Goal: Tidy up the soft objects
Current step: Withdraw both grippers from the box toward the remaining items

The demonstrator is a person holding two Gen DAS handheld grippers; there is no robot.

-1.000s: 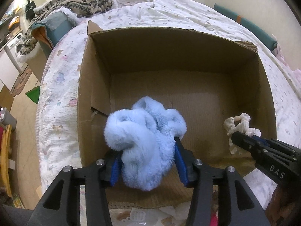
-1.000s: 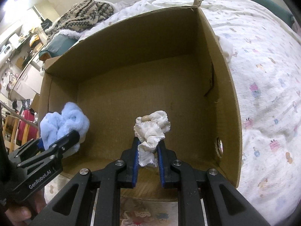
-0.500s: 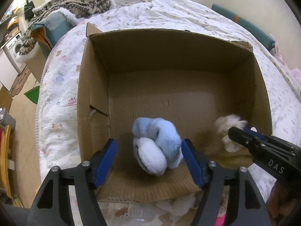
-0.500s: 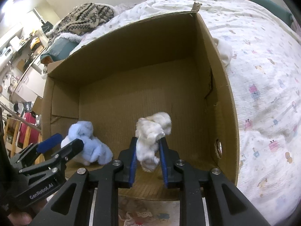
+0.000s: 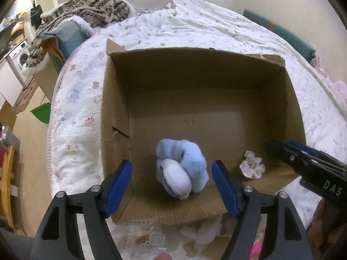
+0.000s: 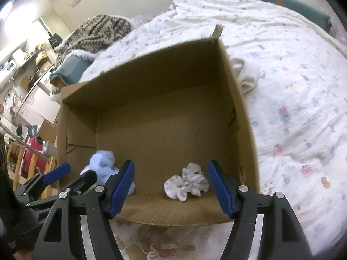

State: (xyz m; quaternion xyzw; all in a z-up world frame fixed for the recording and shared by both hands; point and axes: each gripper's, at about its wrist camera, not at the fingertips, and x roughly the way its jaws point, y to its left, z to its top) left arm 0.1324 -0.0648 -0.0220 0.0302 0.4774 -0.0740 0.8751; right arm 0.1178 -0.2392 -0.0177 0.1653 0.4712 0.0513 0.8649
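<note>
An open cardboard box point(image 5: 115, 117) stands on the bed. A fluffy light-blue plush bundle point(image 5: 182, 171) lies on the box floor near the front wall; it also shows in the right wrist view point(image 6: 104, 166). A white frilly scrunchie point(image 6: 186, 182) lies on the floor to its right, also in the left wrist view point(image 5: 252, 168). My left gripper point(image 5: 172, 186) is open and empty above the blue bundle. My right gripper point(image 6: 171, 188) is open and empty above the scrunchie.
The bed has a white patterned quilt point(image 6: 292, 99). A folded white cloth point(image 6: 247, 75) lies beside the box's right wall. A patterned knit blanket point(image 5: 91, 6) and teal cushion point(image 5: 67, 36) sit at the far left. White soft items point(image 5: 203, 234) lie before the box.
Both grippers opened. The blue bundle and the white scrunchie dropped from the fingers onto the box floor. Both grippers pulled back and up from the box.
</note>
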